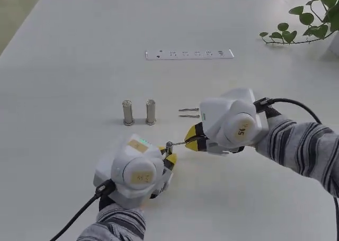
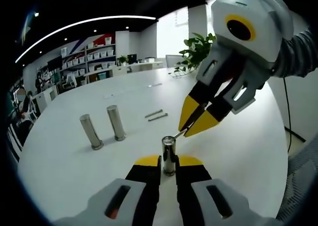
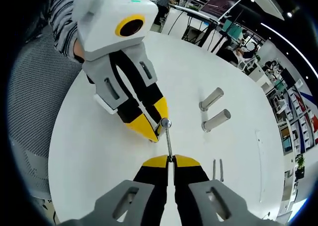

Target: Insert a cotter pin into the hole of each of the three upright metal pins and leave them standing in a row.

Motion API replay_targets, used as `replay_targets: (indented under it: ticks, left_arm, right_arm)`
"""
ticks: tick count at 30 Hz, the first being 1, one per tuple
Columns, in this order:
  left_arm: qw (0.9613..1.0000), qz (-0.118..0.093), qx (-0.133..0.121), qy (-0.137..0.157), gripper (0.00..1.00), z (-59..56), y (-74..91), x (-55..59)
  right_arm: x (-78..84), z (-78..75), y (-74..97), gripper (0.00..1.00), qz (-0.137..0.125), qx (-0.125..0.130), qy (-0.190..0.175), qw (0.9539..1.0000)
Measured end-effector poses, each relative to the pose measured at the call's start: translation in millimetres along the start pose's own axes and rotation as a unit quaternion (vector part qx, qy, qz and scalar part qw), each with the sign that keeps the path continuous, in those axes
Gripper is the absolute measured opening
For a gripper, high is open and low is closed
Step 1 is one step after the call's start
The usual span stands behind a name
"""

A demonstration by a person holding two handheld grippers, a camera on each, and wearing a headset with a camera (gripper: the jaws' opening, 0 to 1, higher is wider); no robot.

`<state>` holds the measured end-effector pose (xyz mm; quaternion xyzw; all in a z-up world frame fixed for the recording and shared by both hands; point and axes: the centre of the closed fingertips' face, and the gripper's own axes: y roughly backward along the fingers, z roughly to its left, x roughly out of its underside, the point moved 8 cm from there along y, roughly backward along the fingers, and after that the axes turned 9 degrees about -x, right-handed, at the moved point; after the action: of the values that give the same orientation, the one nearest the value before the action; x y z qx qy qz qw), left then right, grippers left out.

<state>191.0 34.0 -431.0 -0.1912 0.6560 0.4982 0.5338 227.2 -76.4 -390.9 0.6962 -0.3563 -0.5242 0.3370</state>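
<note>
Our left claw (image 2: 169, 162) is clamped on an upright pin (image 2: 169, 151) on the desk (image 1: 79, 50). Our right claw (image 3: 170, 160) pinches a cotter pin (image 3: 168, 139), its tip right at that pin's head. Behind, two more pins (image 1: 127, 113) stand side by side, with spare cotters (image 1: 189, 113) lying just right of them.

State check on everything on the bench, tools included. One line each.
left tool: shut on held metal pin, which is upright
right tool: shut on cotter pin
cotter pin: tip at held metal pin's top; insertion unclear
two standing metal pins: upright, side by side, no cotter pins in them
spare cotter pins: two, lying flat
power strip: flat, nothing plugged in
</note>
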Motion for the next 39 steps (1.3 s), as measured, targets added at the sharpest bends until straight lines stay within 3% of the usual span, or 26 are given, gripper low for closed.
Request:
replay_targets:
  ticks: [8,12,22,28,39]
  left_arm:
    - [0.9998,0.002,0.015,-0.012,0.05,2.4,-1.2,-0.3]
    - [0.9985,0.003,0.047,-0.027,0.05,5.2,-3.4,-1.3]
    - [0.9946,0.004,0.091,-0.050,0.05,8.2,-6.1,-2.9]
    - [0.9956,0.005,0.085,-0.041,0.05,6.9,-6.5,-2.3]
    - [0.9988,0.009,0.048,-0.007,0.06,2.0,-6.4,-0.4]
  right_arm:
    - [-2.8,-0.3,0.7,0.00,0.005,-0.005,0.014,0.9999]
    - [-2.7,0.5,1.7,0.00,0.006,-0.009,0.023,0.9997]
    - [-9.3,0.5,2.6,0.00,0.001,-0.018,0.032,0.9993]
    - [-14.4,2.7,0.6,0.00,0.002,-0.022,0.017,0.9996]
    - [-18.7,5.3,0.0,0.00,0.001,-0.025,-0.037,0.9990]
